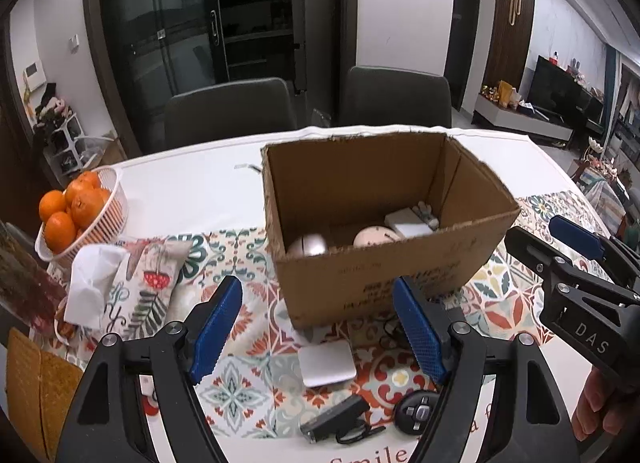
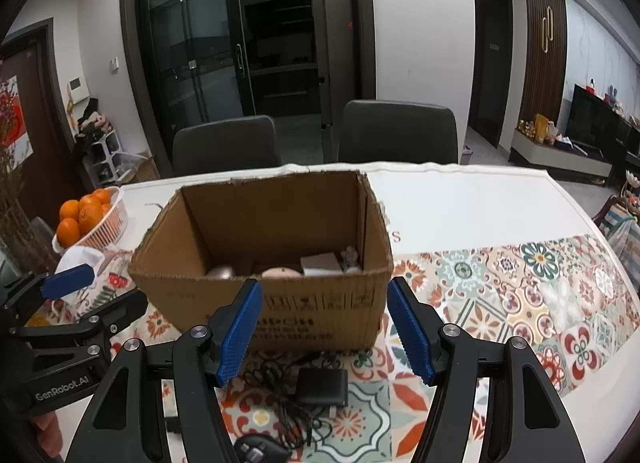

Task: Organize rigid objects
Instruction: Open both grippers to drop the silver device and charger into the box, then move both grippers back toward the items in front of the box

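Patterned tablecloth (image 2: 520, 283), cardboard box (image 2: 320, 303) frame-centre. Right gripper (image 2: 324, 333) open, empty; black adapter (image 2: 322, 386) just below-centre between its fingers, nearer than left gripper (image 1: 318, 329), also open.

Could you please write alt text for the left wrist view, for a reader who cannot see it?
The open left gripper hovers over a patterned tablecloth, facing an open cardboard box that holds a few small items. A white square device, a black clip-like tool and a round black remote lie before the box; a basket of oranges sits left.
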### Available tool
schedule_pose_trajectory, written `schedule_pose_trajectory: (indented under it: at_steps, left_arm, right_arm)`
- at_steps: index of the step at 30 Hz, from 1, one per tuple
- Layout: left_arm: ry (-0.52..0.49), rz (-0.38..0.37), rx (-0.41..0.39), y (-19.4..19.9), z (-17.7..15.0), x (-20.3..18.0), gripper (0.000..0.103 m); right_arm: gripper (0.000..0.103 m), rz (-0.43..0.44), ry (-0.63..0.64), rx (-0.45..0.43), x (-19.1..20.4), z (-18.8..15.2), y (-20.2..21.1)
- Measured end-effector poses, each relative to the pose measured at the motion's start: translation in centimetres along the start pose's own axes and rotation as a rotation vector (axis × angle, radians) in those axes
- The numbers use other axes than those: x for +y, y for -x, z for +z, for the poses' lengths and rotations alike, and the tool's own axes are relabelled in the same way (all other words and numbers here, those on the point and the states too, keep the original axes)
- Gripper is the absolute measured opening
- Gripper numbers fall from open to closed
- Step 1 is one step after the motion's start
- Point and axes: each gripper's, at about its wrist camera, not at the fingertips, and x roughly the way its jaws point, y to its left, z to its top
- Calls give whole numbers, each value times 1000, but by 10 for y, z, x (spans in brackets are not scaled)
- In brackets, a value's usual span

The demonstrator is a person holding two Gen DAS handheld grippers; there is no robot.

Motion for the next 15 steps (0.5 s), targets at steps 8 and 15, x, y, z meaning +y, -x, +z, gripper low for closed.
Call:
schedule_pose_trajectory:
  at_steps: [8, 15]
  left_arm:
    - [21, -4, 50, -6, -23, 5, 77]
    - [60, -28, 99, -14, -46, 7, 77]
  right_arm:
    - [66, 7, 7, 38, 5, -20, -1]
    - [65, 14, 5, 75, 7, -42, -6]
